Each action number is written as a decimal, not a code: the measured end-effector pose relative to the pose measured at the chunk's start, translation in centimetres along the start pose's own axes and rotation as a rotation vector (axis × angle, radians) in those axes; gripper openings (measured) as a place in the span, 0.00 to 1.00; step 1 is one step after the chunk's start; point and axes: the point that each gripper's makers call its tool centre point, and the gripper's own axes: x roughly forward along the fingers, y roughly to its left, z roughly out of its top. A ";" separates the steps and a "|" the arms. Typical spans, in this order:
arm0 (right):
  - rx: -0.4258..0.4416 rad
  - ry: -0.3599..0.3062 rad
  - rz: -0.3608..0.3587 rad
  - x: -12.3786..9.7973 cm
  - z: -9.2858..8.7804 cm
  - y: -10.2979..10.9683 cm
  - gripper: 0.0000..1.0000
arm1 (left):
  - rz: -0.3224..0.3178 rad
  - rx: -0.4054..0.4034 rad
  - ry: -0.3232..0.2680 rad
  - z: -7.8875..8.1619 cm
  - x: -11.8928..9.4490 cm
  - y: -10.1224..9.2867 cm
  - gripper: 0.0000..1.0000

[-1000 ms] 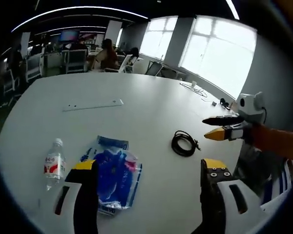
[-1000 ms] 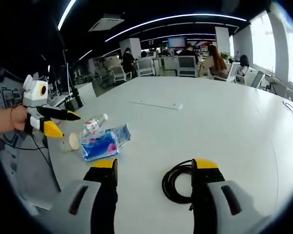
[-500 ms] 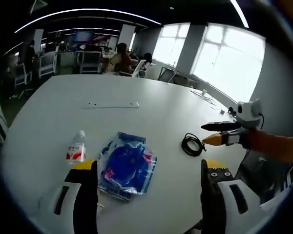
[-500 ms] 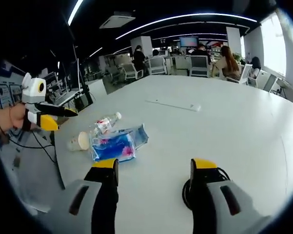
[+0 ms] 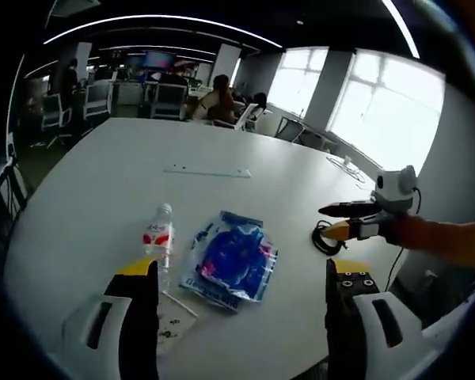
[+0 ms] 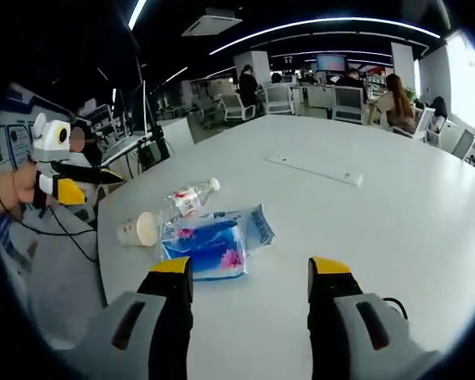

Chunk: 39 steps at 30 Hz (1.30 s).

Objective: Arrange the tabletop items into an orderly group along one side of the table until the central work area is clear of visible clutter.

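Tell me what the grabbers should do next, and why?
Probably lower the open left gripper onto the blue packet, which lies flat right ahead between its jaws. The water bottle and paper cup lie beside it, so the three could be grouped there.

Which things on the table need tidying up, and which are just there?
To tidy:
water bottle
blue packet
paper cup
black cable

Just there:
white strip
chairs
people at far desks
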 end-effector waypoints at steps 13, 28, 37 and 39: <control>-0.039 0.064 0.064 4.1 -0.9 0.4 0.55 | 0.054 -0.049 0.004 -1.6 -1.0 2.5 0.88; -0.061 0.130 0.118 8.5 -2.0 1.3 0.48 | 0.078 -0.101 -0.001 -2.2 -1.6 4.0 0.89; -0.100 0.166 0.129 9.6 -2.9 1.3 0.35 | 0.085 -0.122 -0.006 -2.6 -1.5 5.2 0.87; -0.103 0.162 0.132 9.6 -2.8 1.1 0.31 | 0.088 -0.127 0.000 -2.8 -1.4 5.2 0.86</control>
